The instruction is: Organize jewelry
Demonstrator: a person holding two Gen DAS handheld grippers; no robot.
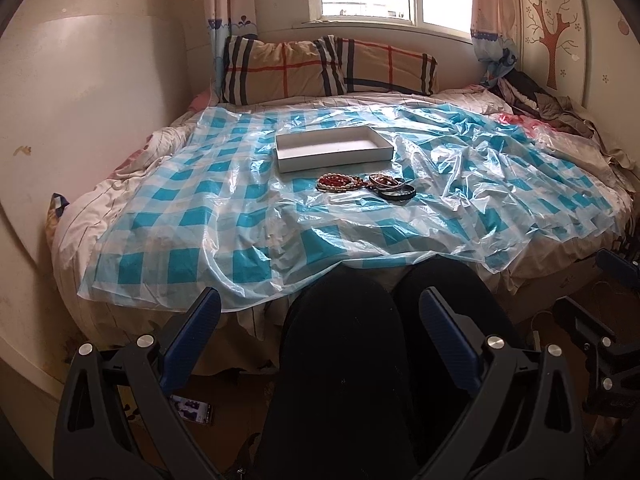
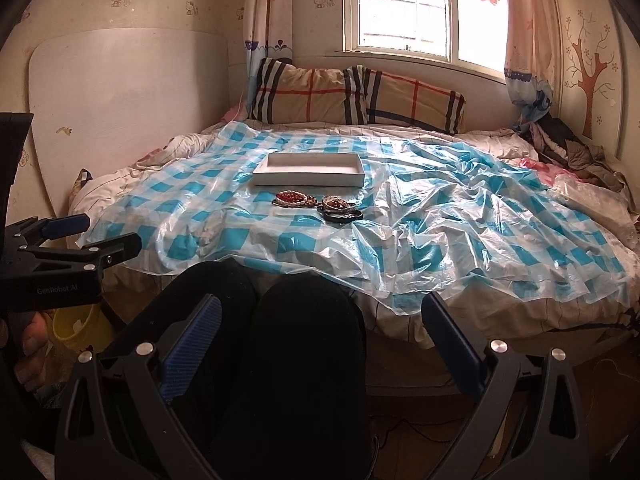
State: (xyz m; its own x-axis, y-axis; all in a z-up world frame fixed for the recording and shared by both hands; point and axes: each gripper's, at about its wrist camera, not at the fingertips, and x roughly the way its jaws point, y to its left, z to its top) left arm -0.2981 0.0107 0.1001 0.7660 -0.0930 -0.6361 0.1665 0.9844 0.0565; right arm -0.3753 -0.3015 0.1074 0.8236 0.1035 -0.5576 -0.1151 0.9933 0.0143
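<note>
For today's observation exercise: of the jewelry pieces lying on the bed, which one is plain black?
The black bangle, at the right, near edge of the jewelry pile. The beaded bracelets beside it are red and white.

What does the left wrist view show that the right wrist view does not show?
Only the left wrist view shows a phone on the floor. Only the right wrist view shows a yellow cup beside the person's leg. Both show the white box, the beaded bracelets, the bangles, and both grippers, left gripper and right gripper, jaws open.
</note>
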